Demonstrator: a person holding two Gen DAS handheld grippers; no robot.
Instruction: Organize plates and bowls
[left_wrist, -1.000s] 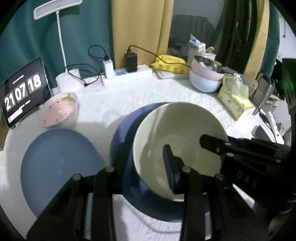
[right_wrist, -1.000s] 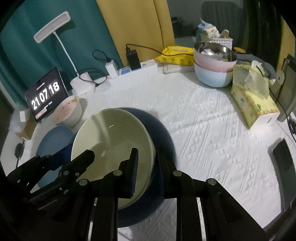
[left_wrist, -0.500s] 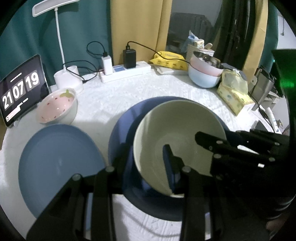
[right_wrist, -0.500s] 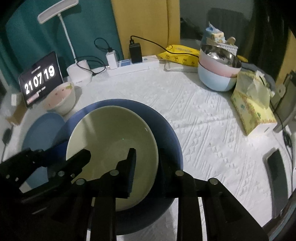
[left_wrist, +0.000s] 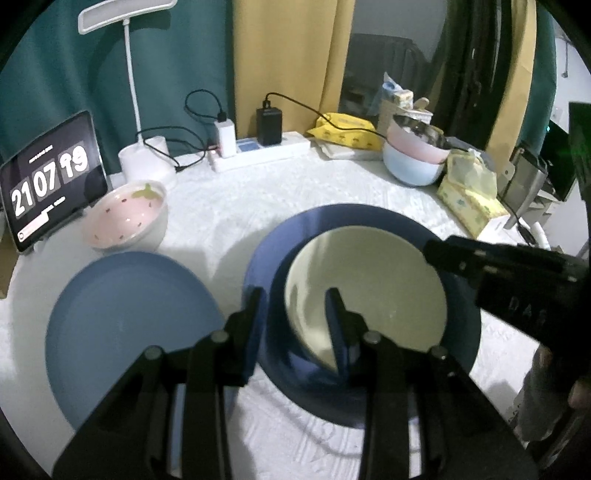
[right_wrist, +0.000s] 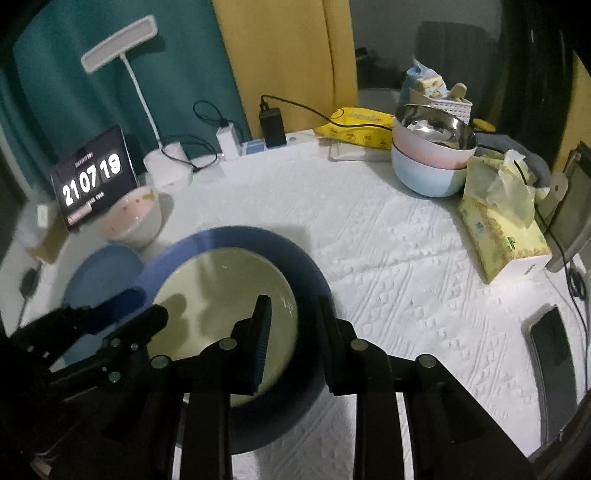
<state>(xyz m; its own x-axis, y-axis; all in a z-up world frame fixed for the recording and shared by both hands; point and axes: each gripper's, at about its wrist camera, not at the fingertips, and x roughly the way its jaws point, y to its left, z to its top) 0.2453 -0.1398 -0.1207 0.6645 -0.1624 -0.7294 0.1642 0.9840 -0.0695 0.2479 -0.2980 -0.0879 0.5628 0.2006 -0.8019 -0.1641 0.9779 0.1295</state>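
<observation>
Left wrist view: your left gripper (left_wrist: 295, 317) grips the near rim of the cream bowl (left_wrist: 369, 295), one finger inside, one outside.
Right gripper (right_wrist: 291, 325): its fingers straddle the bowl's other rim; whether they press it, you cannot tell.
Bowl: it sits inside the dark blue plate (left_wrist: 280, 240) on the table (right_wrist: 406, 258).
Left to do: the light blue plate (left_wrist: 125, 325) and pink bowl (left_wrist: 129, 218) sit apart, not stacked yet.

L claw (left_wrist: 293, 295) & R claw (right_wrist: 291, 306) both angled down, close together, jaws part-open.
</observation>
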